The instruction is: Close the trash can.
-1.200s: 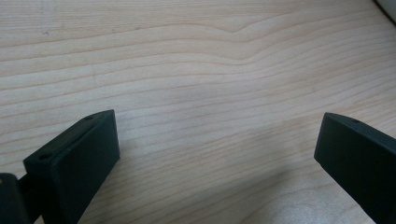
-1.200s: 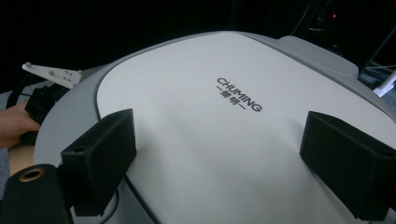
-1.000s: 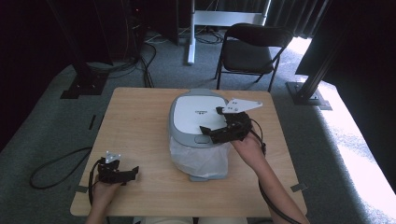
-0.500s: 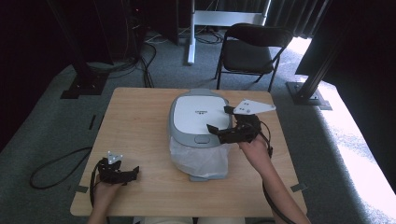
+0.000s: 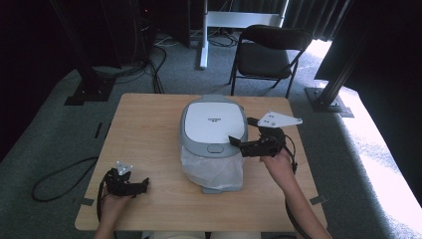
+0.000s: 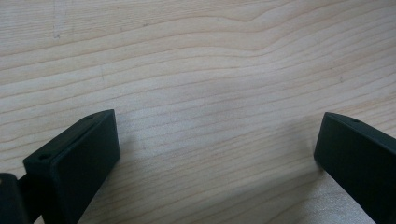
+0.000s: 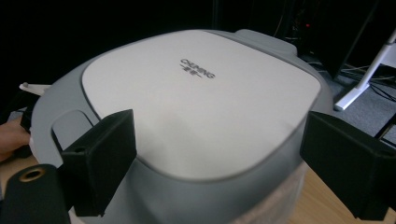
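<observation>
Appliance: the grey-and-white rice cooker point(image 5: 213, 124) sits mid-frame in the high view, on the counter point(image 5: 149, 129), lid down, with a white bag point(image 5: 213, 172) draped over its near side.
Right gripper: my right gripper point(image 5: 238, 144) hovers just right of the cooker's near edge in the high view, pointing left at the lid rim.
Right jaws: wide apart; in the right gripper view they frame the white lid panel point(image 7: 201, 98), one jaw low at lower left, the other at lower right, nothing between them touching.
Latch: I read the small recessed tab point(image 7: 70, 126) at left of that view as the release button; the same tab shows at the cooker's front point(image 5: 215, 148) from above.
Left gripper: my left gripper point(image 5: 142, 185) rests at lower left of the high view, well apart from the cooker.
Left jaws: apart, bare wood grain between them in the left gripper view.
Step in hand: I judge I'm lining up on the lid or its latch.
How to do it well: I'd swing towards the tab, press squarely with one jaw tip, and keep clear of the bag.
Risk: a sideways shove could slide the whole cooker; the idle left gripper could brace the body if it does.
</observation>
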A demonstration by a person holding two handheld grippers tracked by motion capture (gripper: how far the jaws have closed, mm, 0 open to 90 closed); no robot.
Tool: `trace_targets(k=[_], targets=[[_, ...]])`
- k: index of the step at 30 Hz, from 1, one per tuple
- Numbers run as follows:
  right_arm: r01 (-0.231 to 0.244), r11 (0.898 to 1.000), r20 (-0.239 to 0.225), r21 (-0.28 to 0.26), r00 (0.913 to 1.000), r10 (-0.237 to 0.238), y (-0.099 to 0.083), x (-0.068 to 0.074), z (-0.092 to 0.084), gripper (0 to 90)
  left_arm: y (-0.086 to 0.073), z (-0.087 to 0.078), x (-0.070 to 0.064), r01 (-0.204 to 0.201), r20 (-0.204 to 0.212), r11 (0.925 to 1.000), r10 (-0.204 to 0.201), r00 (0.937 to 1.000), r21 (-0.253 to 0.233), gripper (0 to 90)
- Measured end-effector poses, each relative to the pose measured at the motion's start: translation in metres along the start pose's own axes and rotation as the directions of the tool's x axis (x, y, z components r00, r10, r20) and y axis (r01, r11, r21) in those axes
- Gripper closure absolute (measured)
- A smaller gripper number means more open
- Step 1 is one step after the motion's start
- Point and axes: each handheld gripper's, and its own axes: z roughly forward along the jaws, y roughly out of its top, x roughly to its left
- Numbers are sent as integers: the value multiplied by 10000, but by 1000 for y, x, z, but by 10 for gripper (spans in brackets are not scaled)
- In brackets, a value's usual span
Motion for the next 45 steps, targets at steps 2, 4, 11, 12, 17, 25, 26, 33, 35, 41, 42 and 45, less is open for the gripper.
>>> trace_targets(k=[2, 4, 11, 12, 17, 25, 26, 33, 35, 41, 42, 45], targets=[[-46, 10000, 50, 8, 10000, 46, -3, -2, -2, 101, 0, 0, 0, -1, 0, 10000, 1, 10000, 3, 3], [-66, 10000, 115, -8, 9999, 66, -6, -3, -5, 101, 0, 0, 0, -17, 1, 10000, 17, 10000, 12, 2], [-309, 9994, 276, -134, 9991, 313, -15, -11, -18, 101, 0, 0, 0, -19, -1, 10000, 19, 10000, 13, 3], [-366, 9993, 296, -114, 9989, 370, -17, -12, -20, 101, 0, 0, 0, -16, 1, 10000, 16, 10000, 15, 3], [-455, 9989, 517, -129, 9976, 461, -26, -17, -29, 101, 0, 0, 0, -1, -1, 10000, 1, 10000, 0, 2], [-908, 9958, 751, -134, 9930, 916, -46, -29, -39, 101, 0, 0, 0, -17, -1, 10000, 17, 10000, 13, 3], [-972, 9952, 765, -128, 9923, 979, -48, -30, -39, 101, 0, 0, 0, -2, -2, 10000, 2, 10000, 1, 2], [-1393, 9902, 941, -89, 9857, 1395, -68, -40, -42, 101, 0, 0, 0, -20, 2, 10000, 19, 10000, 17, 3], [-1506, 9886, 1020, -74, 9833, 1506, -75, -43, -42, 101, 0, 0, 0, 1, -2, 10000, -1, 10000, -2, 2], [-1797, 9837, 1160, 45, 9772, 1780, -94, -50, -41, 101, 0, 0, 0, -20, 4, 10000, 20, 10000, 24, 3], [-1839, 9829, 1149, 55, 9765, 1821, -97, -51, -41, 101, 0, 0, 0, -17, 4, 10000, 17, 10000, 27, 3], [-1953, 9806, 1235, 133, 9735, 1923, -108, -54, -40, 101, 0, 0, 0, -13, 3, 10000, 13, 10000, 22, 2]])
